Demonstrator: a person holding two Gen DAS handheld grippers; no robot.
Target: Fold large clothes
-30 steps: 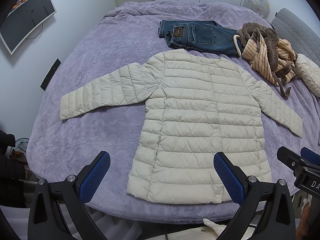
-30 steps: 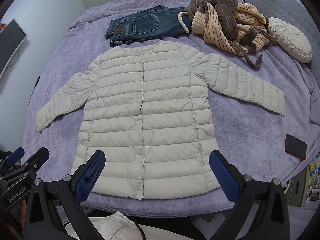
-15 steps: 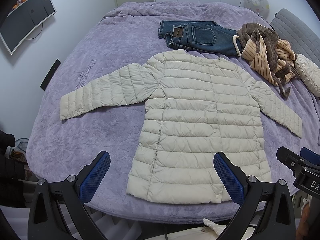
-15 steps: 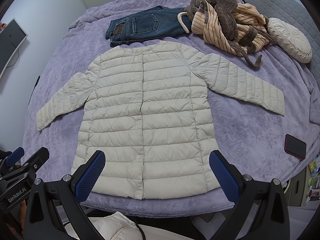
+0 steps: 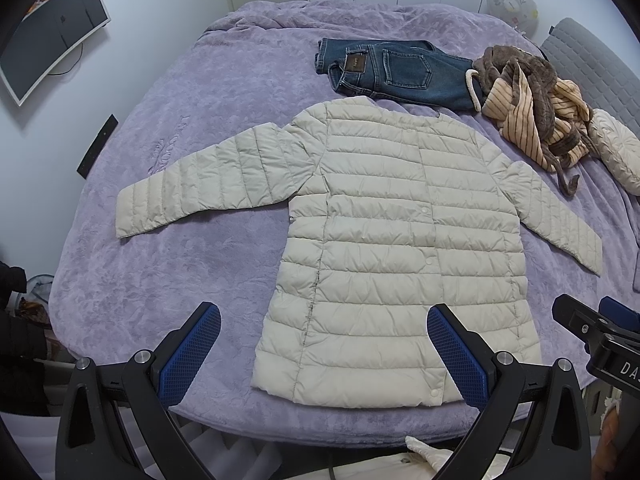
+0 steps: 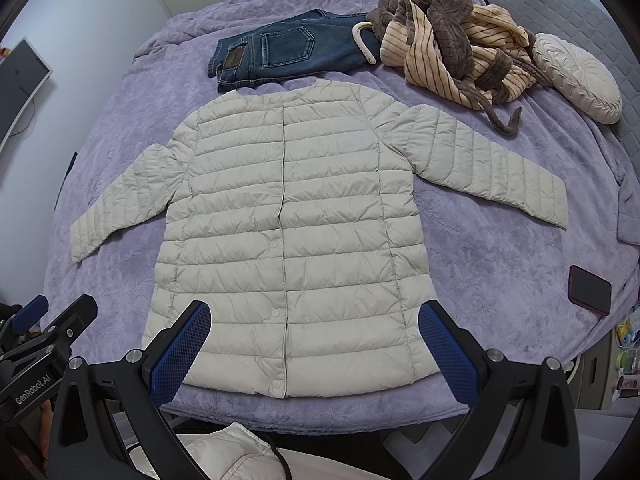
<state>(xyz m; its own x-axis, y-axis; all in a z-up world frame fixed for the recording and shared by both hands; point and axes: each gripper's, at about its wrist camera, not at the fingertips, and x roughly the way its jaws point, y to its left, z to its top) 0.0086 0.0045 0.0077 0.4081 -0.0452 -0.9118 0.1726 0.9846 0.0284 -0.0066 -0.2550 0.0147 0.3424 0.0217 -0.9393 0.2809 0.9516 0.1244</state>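
Observation:
A cream quilted puffer jacket (image 5: 404,236) (image 6: 288,220) lies flat and buttoned on the purple bedspread, both sleeves spread out to the sides, hem toward me. My left gripper (image 5: 324,344) hovers open above the hem's left part, holding nothing. My right gripper (image 6: 314,344) is open too, held over the hem's middle, empty. Each gripper's black body shows at the edge of the other's view: the right gripper's body (image 5: 600,332) and the left gripper's body (image 6: 44,336).
Folded blue jeans (image 5: 396,68) (image 6: 292,52) and a crumpled brown and striped robe (image 5: 532,100) (image 6: 448,36) lie beyond the collar. A cream round cushion (image 6: 576,76) sits far right. A dark phone (image 6: 590,290) rests near the bed's right edge. A monitor (image 5: 48,56) hangs left.

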